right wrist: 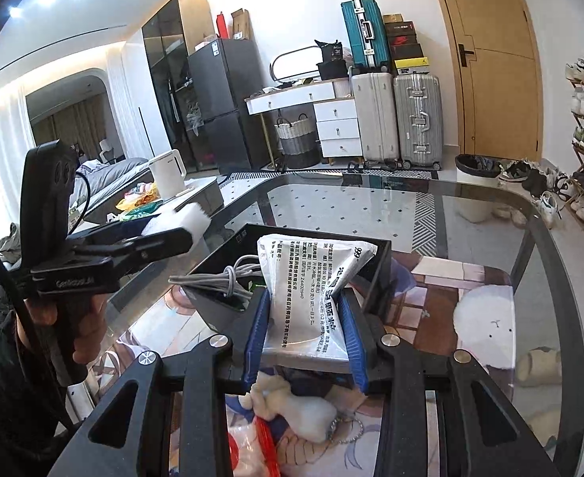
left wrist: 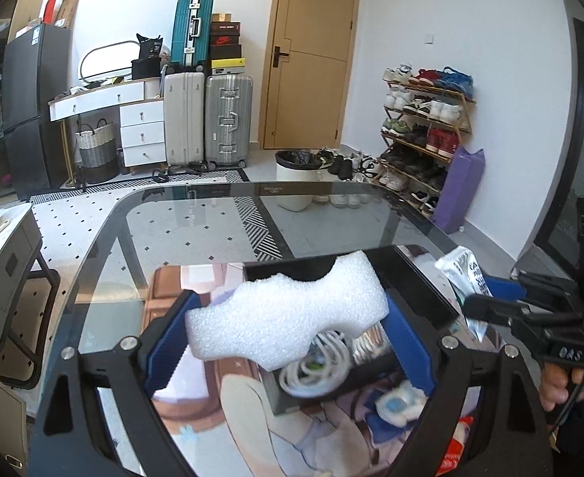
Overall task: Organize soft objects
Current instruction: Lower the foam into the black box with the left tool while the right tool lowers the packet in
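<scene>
A glass desk [left wrist: 196, 214] carries a black box [left wrist: 419, 282] on a printed mat. The left hand-held gripper [left wrist: 288, 334], spread wide, clamps a white foam block [left wrist: 284, 318] above the box; the right hand-held gripper [right wrist: 306, 330], nearly closed, pinches a silver-white sachet [right wrist: 308, 290] over it.

The foam block [left wrist: 288, 314] hides much of the black box [left wrist: 411, 278] and part of the white cable [left wrist: 316, 369] inside it. The packet [right wrist: 312, 298] covers the box's middle, its small print unreadable. At the bottom edge, a red-and-clear wrapper [right wrist: 252, 449] is cut off.
</scene>
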`<state>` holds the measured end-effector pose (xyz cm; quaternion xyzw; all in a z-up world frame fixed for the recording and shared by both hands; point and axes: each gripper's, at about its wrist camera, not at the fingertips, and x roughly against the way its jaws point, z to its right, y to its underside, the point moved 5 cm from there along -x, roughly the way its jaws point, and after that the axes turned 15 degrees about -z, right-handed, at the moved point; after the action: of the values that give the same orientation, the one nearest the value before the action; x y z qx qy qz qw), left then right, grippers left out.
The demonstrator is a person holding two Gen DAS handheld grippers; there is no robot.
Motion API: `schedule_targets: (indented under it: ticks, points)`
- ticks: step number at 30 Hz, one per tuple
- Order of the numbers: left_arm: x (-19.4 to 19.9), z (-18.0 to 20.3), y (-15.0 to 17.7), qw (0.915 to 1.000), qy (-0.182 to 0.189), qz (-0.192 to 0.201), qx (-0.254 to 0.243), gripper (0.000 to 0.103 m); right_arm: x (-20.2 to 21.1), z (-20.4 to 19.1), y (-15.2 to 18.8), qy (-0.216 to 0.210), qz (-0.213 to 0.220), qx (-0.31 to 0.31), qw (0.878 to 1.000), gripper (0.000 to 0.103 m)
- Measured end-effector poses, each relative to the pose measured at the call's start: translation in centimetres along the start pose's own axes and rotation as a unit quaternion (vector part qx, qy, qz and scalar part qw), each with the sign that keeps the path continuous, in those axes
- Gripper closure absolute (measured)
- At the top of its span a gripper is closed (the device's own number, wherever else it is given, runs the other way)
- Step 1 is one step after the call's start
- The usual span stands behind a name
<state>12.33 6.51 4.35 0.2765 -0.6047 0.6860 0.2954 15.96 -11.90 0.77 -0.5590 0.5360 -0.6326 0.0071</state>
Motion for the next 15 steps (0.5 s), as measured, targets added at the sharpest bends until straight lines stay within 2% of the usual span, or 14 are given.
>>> schedule_targets:
  ticks: [15]
  points:
    - [-4.7,0.5,-1.6,0.9991,0.001,-0.038,-0.02,0.013,-3.6,0.0,-2.8,0.021,-0.026,0.008,0.999,0.067]
